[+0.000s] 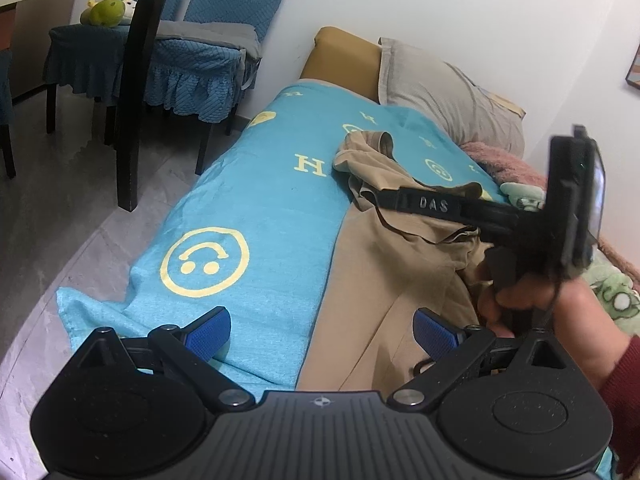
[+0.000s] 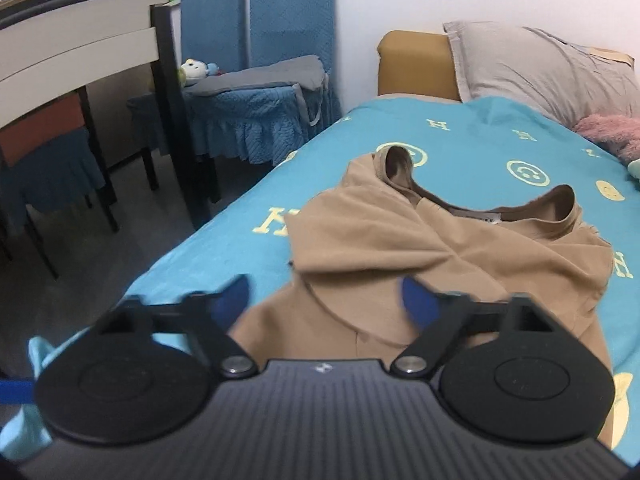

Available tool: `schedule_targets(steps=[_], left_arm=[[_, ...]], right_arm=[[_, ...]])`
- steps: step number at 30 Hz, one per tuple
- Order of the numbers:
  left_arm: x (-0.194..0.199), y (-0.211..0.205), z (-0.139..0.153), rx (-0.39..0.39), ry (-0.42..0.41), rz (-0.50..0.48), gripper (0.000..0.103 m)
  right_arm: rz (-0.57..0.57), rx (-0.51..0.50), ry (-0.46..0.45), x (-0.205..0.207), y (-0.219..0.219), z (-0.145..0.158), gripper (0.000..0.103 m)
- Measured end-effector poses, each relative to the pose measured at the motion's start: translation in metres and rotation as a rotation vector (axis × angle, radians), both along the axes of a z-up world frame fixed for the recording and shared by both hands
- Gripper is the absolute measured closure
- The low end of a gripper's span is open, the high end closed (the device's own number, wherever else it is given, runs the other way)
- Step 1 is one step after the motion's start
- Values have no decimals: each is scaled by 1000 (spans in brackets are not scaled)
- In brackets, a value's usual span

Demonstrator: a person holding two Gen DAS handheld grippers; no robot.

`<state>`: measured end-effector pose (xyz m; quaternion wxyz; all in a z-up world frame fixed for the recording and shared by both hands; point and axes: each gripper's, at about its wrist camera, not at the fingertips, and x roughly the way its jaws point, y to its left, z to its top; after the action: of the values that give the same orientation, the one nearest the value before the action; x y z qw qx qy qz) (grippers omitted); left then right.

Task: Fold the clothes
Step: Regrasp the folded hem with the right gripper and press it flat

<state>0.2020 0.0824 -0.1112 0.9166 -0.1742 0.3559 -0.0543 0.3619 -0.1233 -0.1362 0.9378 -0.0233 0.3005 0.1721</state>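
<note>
The light is soft and even, an indoor light, and I cannot tell where it comes from. The white wall is bright with no hard glare. Under the chairs it is dim. Shadows on the blanket are weak. Both views bend strongly at the edges and the corners go black. In the right view my blue pads are blurred, and the shirt behind is a little soft.
</note>
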Motion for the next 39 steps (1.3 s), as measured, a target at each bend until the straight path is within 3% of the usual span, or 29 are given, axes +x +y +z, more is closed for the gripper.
schedule_targets(steps=[5,7,8,9,11,17,19,24,28,31,32,34,35,36,39], left_arm=[[2,0,-2,-2,4,4,4],[2,-1,-2,4,2,-2,4],[1,-2,-2,5,1,-4,4],[1,-2,-2,6,0,-6,4],[1,-2,-2,5,-4,-8,4],[-6,-2,2,-12,-45,-13,4],[-7,-4,3,-8,-59,-22,4],[-7,-14,2,31,-76,-57,4],[-8,-23,2,63,-90,-85,4],[-8,-29,1,87,-100,-106,4],[-8,-31,1,95,-103,-113,4],[-8,-35,1,110,-110,-127,4],[-11,-36,3,116,-122,-134,4],[-13,-37,5,122,-136,-141,4],[-22,-41,12,138,-161,-154,4]], right_arm=[[-5,-42,40,22,8,-9,40],[20,-109,58,28,17,-14,58],[20,-115,59,29,18,-14,75],[17,-116,58,31,19,-13,86],[1,-102,33,31,19,-9,95],[-162,18,-109,40,-16,25,95],[-229,46,-119,53,-35,29,95],[-381,120,-65,86,-84,12,95],[-405,147,-12,89,-106,-4,93],[-362,142,-4,72,-109,5,91],[-341,119,-3,65,-108,12,87],[-303,111,-35,48,-109,31,49],[-298,124,-68,35,-110,42,17],[-294,138,-101,23,-111,52,2],[-305,163,-129,-11,-112,87,2]])
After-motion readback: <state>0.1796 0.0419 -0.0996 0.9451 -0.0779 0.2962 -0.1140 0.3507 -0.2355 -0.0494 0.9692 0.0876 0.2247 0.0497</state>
